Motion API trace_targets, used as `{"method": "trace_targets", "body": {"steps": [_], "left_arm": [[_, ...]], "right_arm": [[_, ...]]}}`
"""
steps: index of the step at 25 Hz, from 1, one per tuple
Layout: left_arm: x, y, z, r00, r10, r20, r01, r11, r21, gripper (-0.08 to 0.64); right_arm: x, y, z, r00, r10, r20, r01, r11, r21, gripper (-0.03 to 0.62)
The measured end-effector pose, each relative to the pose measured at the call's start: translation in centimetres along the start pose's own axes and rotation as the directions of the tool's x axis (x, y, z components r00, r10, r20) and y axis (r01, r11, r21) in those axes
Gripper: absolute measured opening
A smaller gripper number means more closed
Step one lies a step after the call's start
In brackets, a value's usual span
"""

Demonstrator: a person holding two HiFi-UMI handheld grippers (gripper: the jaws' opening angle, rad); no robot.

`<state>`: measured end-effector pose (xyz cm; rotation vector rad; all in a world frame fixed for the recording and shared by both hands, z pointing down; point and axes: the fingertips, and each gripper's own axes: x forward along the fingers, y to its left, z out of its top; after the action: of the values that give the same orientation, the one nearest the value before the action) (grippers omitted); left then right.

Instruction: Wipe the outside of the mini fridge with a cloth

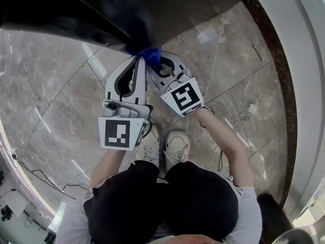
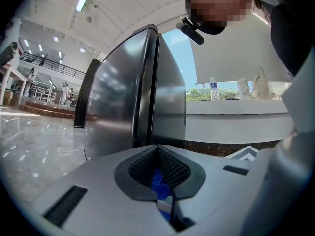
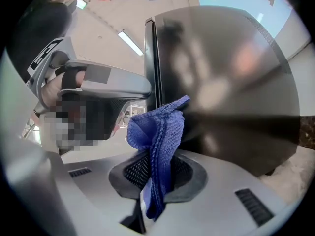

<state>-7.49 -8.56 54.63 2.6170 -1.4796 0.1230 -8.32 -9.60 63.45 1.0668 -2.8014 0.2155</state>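
Note:
The dark steel mini fridge [image 1: 76,9] fills the top of the head view; it stands right ahead of the left gripper [image 2: 123,92] and of the right gripper [image 3: 221,73]. My right gripper [image 1: 158,61] [image 3: 158,163] is shut on a blue cloth [image 3: 157,132] that sticks up past its jaws toward the fridge. My left gripper [image 1: 136,60] [image 2: 157,149] is tip to tip with it, jaws closed, and a small bit of the blue cloth [image 2: 158,181] shows between its pads. The cloth [image 1: 150,55] bunches where both tips meet, just below the fridge's edge.
Grey marble floor [image 1: 51,85] lies around. My shoes [image 1: 162,146] stand just behind the grippers. Cables [image 1: 40,177] run at lower left. A dark stone strip [image 1: 284,85] and a white wall border the right. A white counter with a bottle [image 2: 210,89] stands behind the fridge.

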Motion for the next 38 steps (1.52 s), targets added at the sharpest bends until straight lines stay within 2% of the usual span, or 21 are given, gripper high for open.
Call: {"method": "trace_targets", "body": {"steps": [7, 15, 20, 24, 38], "left_arm": [[0.1, 0.2, -0.2, 1.000, -0.001, -0.002, 0.001, 1.000, -0.002, 0.005], [1.1, -0.7, -1.0, 0.999, -0.033, -0.022, 0.033, 0.999, -0.007, 0.005], [2.0, -0.9, -0.8, 1.000, -0.030, -0.007, 0.029, 0.999, -0.032, 0.005], [2.4, -1.4, -0.7, 1.000, -0.030, -0.006, 0.030, 0.999, -0.044, 0.005], [4.7, -2.7, -1.4, 0.997, -0.070, -0.018, 0.069, 0.996, -0.048, 0.005]], "right_arm": [[-1.2, -3.2, -0.2, 0.997, -0.074, -0.006, 0.074, 0.997, -0.001, 0.075], [-3.7, -9.4, -0.7, 0.976, -0.217, -0.005, 0.217, 0.976, -0.001, 0.075], [-5.6, -14.3, -0.5, 0.943, -0.333, 0.005, 0.333, 0.943, 0.004, 0.075], [-6.6, -16.9, -0.5, 0.926, -0.378, -0.001, 0.378, 0.925, -0.032, 0.075], [-10.3, -26.4, -1.0, 0.831, -0.556, -0.010, 0.556, 0.831, -0.023, 0.075]]}}
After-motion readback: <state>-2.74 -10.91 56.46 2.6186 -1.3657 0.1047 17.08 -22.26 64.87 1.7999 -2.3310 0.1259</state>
